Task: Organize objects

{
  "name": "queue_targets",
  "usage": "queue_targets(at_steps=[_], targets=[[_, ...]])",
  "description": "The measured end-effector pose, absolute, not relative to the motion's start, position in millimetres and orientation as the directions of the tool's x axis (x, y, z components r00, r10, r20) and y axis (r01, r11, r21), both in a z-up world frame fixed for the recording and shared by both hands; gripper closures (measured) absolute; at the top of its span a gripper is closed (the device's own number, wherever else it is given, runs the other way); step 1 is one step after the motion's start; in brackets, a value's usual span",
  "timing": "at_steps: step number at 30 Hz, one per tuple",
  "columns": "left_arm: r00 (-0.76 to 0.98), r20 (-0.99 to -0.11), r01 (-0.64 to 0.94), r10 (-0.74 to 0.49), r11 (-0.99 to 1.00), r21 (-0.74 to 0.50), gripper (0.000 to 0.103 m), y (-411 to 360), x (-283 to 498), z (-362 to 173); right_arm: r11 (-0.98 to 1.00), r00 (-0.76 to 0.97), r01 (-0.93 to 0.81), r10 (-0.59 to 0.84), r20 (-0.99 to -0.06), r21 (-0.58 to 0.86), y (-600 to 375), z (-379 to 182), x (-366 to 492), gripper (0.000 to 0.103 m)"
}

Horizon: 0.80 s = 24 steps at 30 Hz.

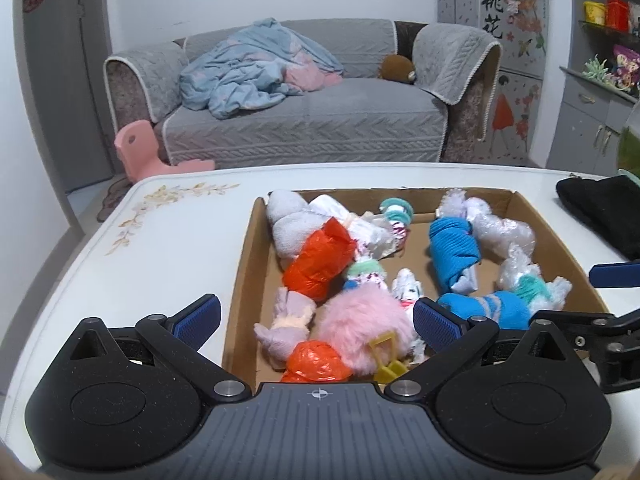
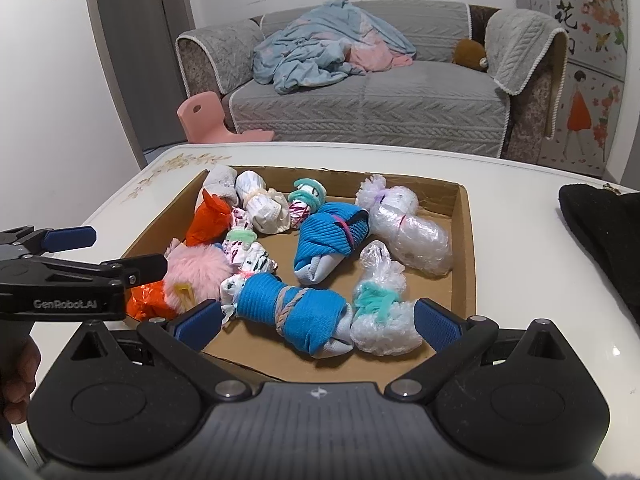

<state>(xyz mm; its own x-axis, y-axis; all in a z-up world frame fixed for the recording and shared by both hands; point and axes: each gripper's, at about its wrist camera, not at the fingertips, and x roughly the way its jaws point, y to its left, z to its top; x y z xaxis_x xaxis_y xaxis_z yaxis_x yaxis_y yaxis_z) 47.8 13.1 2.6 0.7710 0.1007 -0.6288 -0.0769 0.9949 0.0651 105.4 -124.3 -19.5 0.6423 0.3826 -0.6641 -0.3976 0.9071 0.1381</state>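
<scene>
Both jaws spread, empty. Right gripper (image 2: 318,320): blue sock bundle (image 2: 294,314) sits betw. its jaws, bubble-wrap bundle (image 2: 384,320) just inside the right one. Left gripper (image 1: 316,320) brackets pink fluffy toy (image 1: 362,326). Close on one item only, lift straight, clear the cardboard box (image 2: 466,264) wall. Surface (image 2: 520,264) beyond.

L gripper (image 1: 316,320): jaws wide apart, level, nothing between pads; R gripper (image 2: 318,320): same, jaws wide, empty; both side by side, L's fingers (image 2: 70,238) pointing forward.
</scene>
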Motion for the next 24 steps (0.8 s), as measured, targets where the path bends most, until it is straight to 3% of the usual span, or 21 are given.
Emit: queue_targets(at_steps=[16,24], targets=[[0.761,-0.625,-0.148,0.175,0.984,0.095,0.001,23,52,5,0.902,0.641,-0.411,0.390,-0.661,0.133,-119,-20,105,0.001],[0.797,-0.577,-0.146,0.179,0.984,0.104,0.001,19,47,17,0.898,0.643,-0.418,0.397,-0.655,0.134,-111,-18,105,0.001]])
